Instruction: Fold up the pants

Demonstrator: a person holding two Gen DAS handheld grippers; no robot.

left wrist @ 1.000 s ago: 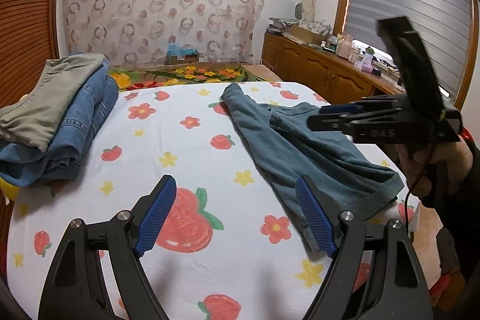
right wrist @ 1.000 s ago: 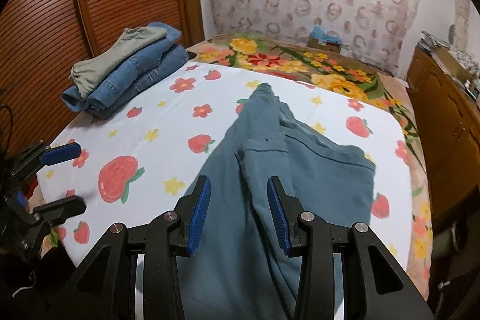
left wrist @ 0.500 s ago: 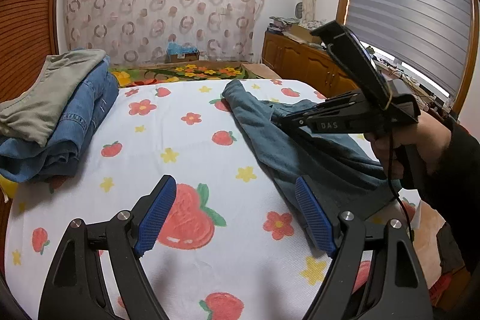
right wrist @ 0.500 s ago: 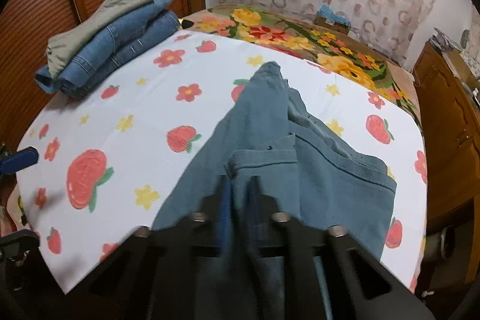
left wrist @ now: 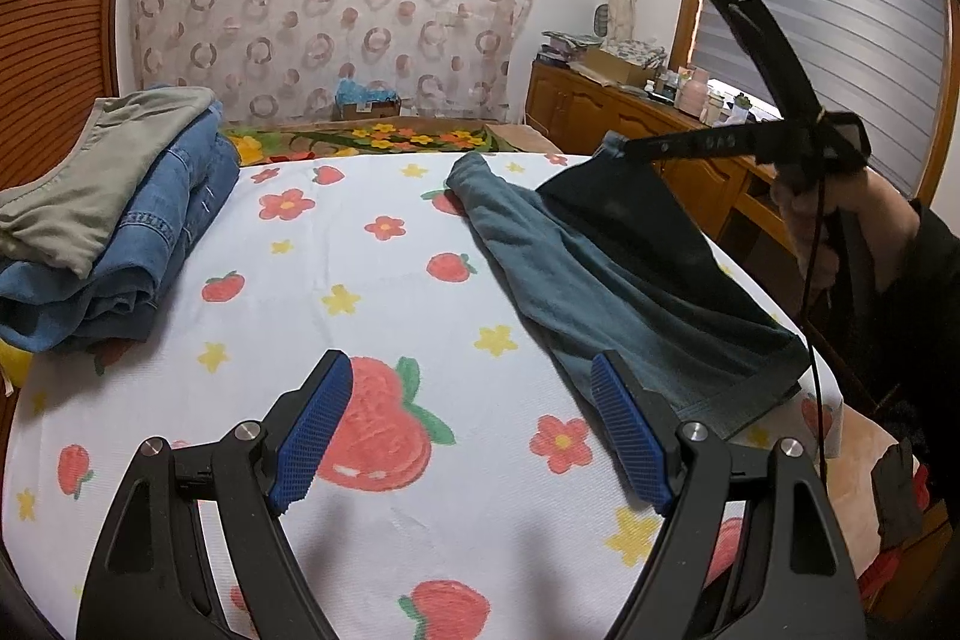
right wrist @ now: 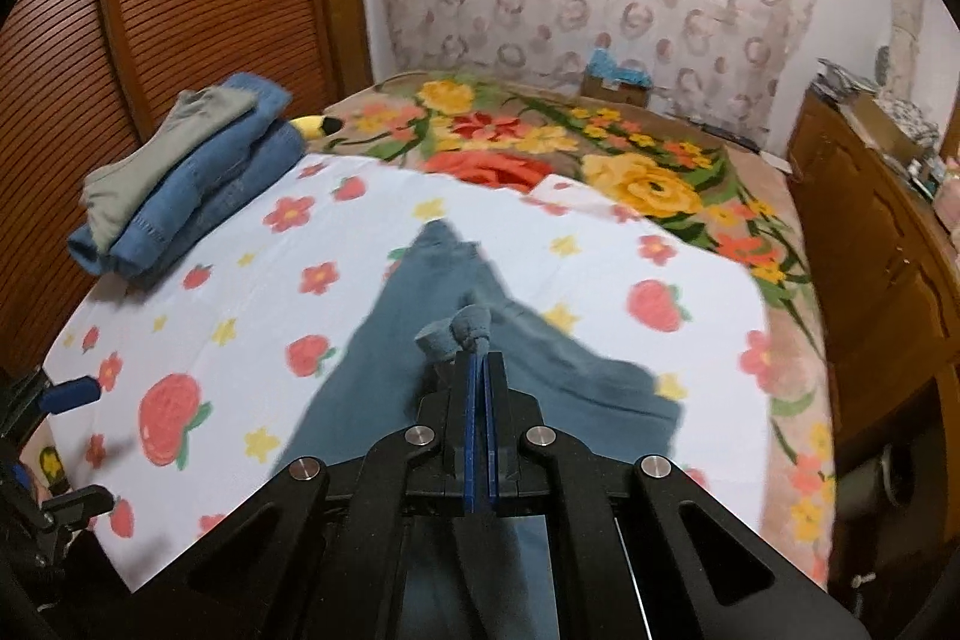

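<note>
One pair of teal-blue cotton pants [left wrist: 606,274] is the piece in hand, lying along the right side of the bed's white towel cover printed with strawberries and flowers [left wrist: 372,292], its waistband at the near right corner and the leg ends reaching toward the far edge. The right gripper [right wrist: 478,370] has its blue pads pressed together on a small bunch of the fabric, and in the left wrist view that pinched portion is raised off the cover into a dark, tented flap. The left gripper [left wrist: 462,427] hangs with jaws wide over the near edge, holding nothing, its right pad just beside the waistband.

The pinch looks thin: only a bunched nub of cloth shows past the pads, so a quick pull could let it slip free and drop the flap in a crumple. Nothing pins the rest of the pants, so I judge that carrying the raised part across may drag the whole garment sideways, or off the near right corner where the waistband already sits close to the edge. A fold made this way could also land skewed, legs not matching. The stack of folded blue denim jeans topped by a grey-green garment [left wrist: 114,220] at the left edge is well apart and unlikely to interfere.
</note>
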